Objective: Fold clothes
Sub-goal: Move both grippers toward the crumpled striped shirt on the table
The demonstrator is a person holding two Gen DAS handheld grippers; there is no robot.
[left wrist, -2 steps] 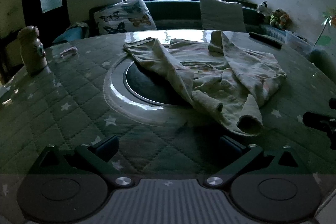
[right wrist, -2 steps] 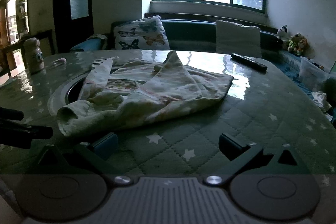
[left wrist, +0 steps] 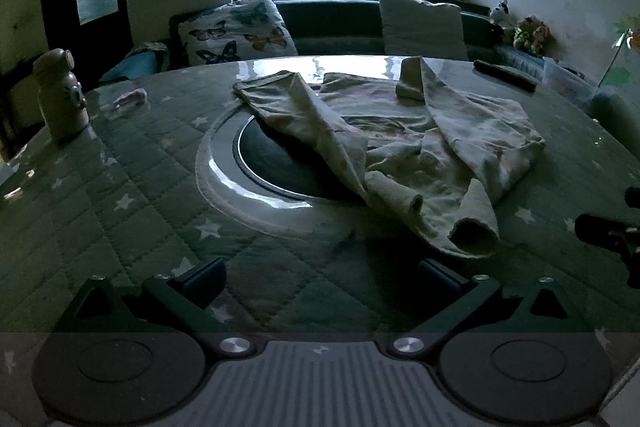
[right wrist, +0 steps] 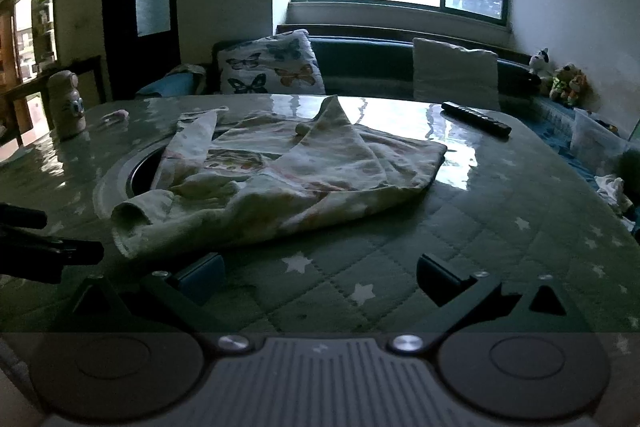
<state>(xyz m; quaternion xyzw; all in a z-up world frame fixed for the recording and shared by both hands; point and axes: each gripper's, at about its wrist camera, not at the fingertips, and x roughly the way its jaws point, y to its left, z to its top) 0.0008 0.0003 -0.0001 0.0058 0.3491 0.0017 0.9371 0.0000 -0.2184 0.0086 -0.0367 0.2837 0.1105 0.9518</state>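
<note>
Quilted table carries the crumpled garment just ahead of both wide-open, empty grippers, left gripper facing its nearest sleeve cuff.

Bare quilted table cover fills the lower left of the left wrist view, open to a gripper. The crumpled garment blocks the centre right, draped over the round inset. A bottle stands upper left, a remote upper right.
</note>
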